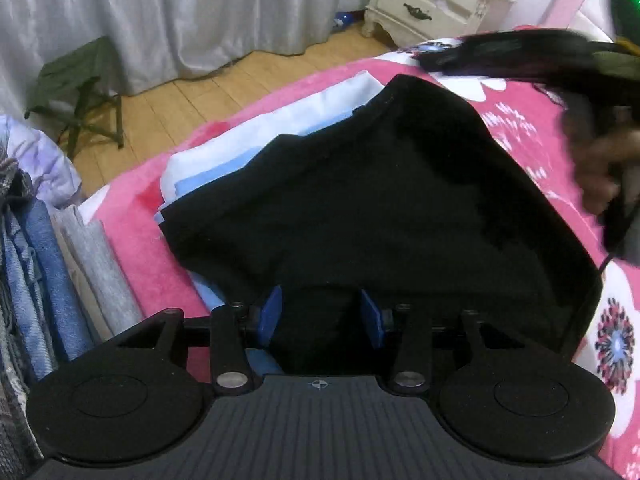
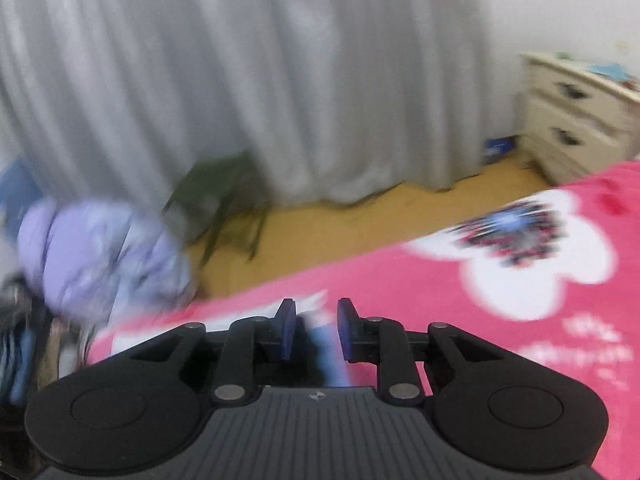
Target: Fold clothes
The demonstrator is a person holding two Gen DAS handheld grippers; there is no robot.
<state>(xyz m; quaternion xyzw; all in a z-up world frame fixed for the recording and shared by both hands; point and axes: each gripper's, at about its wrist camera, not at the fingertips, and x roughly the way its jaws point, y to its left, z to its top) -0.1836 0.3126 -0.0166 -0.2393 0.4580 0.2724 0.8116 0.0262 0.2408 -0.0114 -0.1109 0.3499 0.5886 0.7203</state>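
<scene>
— One black garment (image 1: 360, 200) fills most of what we see from the left wrist. It lies on a pink blanket (image 1: 132, 216) with white flowers, on top of a white and light blue cloth (image 1: 280, 120) that sticks out at its far left side.

— And our left gripper (image 1: 320, 314)?

— We have it right at the near edge of the black garment. Its blue pads (image 1: 270, 312) stand apart, with dark cloth in the gap between them; we see no pad pressing on it.

— The right gripper (image 2: 316, 328)?

— We see it in its own blurred view, above the pink blanket (image 2: 400, 300). The jaws are narrow but not together, and a blurred strip of pale blue cloth (image 2: 326, 344) shows in the gap. We cannot tell whether the pads touch it.

— What lies around?

— On the left we see a stack of folded denim and grey clothes (image 1: 60, 280) beside the blanket. Past the bed we see a wooden floor (image 1: 192, 96), a green folding stool (image 1: 76, 84), grey curtains (image 1: 160, 12) and a cream nightstand (image 1: 428, 0). At the right edge we see a blurred hand (image 1: 600, 168).
</scene>
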